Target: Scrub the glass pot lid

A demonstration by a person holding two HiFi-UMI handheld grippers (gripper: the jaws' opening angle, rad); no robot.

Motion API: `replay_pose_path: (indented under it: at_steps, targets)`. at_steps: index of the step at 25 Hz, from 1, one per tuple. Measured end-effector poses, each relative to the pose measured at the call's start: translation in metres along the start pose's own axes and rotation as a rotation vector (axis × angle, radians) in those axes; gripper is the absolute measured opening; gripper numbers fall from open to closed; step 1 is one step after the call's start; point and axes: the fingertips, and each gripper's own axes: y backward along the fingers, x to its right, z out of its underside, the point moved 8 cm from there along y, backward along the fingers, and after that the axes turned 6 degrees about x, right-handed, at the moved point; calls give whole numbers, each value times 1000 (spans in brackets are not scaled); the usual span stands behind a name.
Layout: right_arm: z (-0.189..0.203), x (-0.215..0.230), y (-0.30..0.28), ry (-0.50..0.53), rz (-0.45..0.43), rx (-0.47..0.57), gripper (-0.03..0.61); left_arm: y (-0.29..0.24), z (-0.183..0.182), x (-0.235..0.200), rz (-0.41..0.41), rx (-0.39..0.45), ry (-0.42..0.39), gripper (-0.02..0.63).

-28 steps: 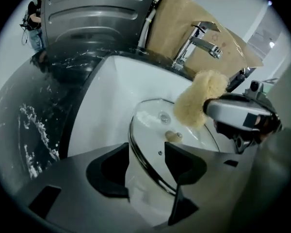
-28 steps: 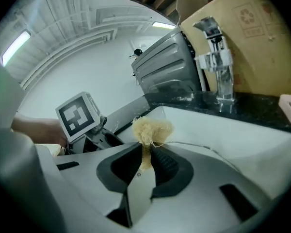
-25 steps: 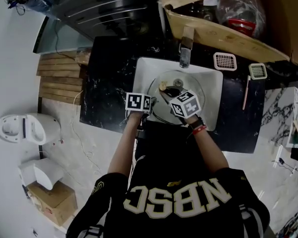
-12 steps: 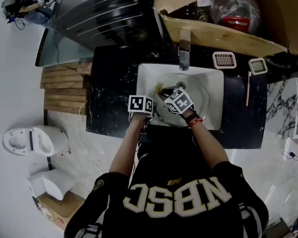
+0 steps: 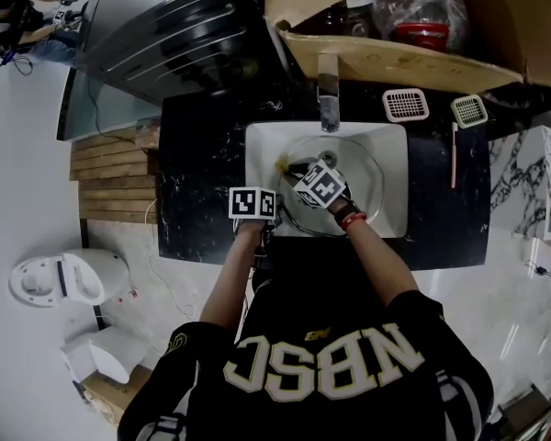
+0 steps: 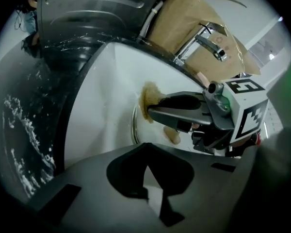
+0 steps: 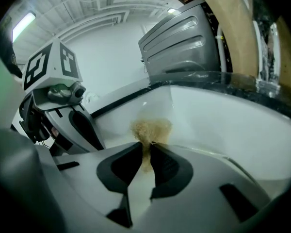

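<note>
The round glass pot lid (image 5: 360, 175) with its steel rim lies in the white rectangular sink (image 5: 392, 145), below the chrome faucet (image 5: 328, 99), and fills most of the basin. A tan, fibrous scrub pad (image 7: 150, 129) is at the lid's far-left edge, and it appears to touch the glass there. The right gripper (image 7: 145, 147) has its jaws clamped on that pad, with a tuft sticking out past the tips. It reaches across the lid from the near side.

The left gripper (image 6: 146, 145) is at the lid's near-left rim, by the black speckled countertop (image 5: 202, 173). Its jaws have just been closing and now meet. Whether they nip the thin rim or nothing at all cannot be made out.

The step in hand looks like the start of a scrubbing stroke, with one gripper steadying the lid and the other bringing the pad to it. The next move calls for firm, even pressure as the pad sweeps over the glass, and a left-side hold secure enough that the lid does not slide or rock in the basin.
</note>
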Motion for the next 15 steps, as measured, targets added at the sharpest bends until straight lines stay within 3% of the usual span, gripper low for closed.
replay_pose_path:
  at_steps: [9, 15]
  targets:
    - [10, 26, -3, 63, 152, -39, 58, -6, 5, 3, -32, -63, -48, 12]
    - [22, 42, 1, 300, 261, -186, 57, -9, 6, 5, -47, -96, -73, 12]
